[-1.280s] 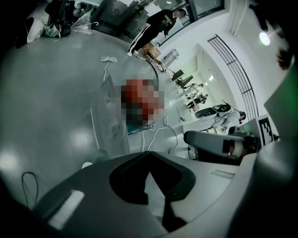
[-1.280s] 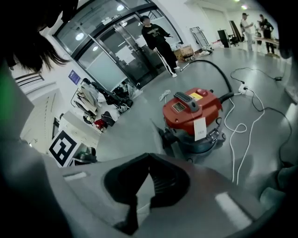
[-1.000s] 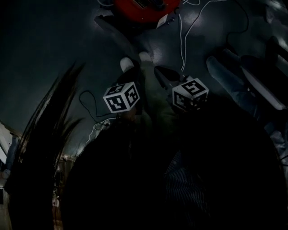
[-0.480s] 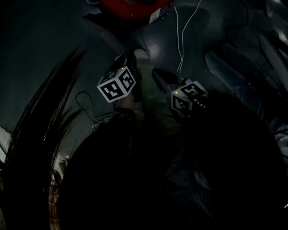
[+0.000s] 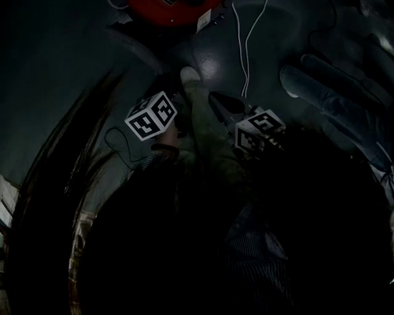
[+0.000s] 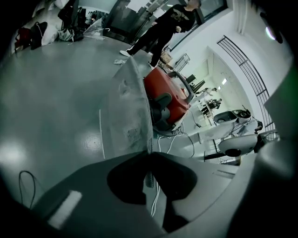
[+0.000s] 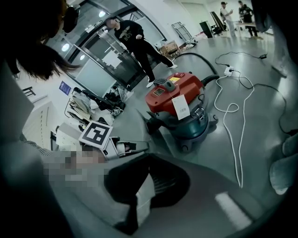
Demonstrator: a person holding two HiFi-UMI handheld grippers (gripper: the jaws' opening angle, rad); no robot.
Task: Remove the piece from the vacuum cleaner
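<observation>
The red vacuum cleaner with its teal drum stands on the grey floor, and it shows at the top edge of the head view. A flat grey piece slopes from its inlet down towards me. In the right gripper view this piece is on the cleaner's left side. My left gripper is shut, its tips right at the piece's thin edge; I cannot tell whether they pinch it. My right gripper is shut on nothing, a short way in front of the cleaner. Both marker cubes show in the dark head view.
A white cable loops over the floor right of the cleaner to a socket strip. A black hose arcs behind it. A person in black stands by glass doors. Another person's legs are close on the right.
My left gripper has moved up to the grey piece, which now fills the middle of its view. The right gripper has drawn slightly nearer the cleaner. Both jaws look unchanged.
</observation>
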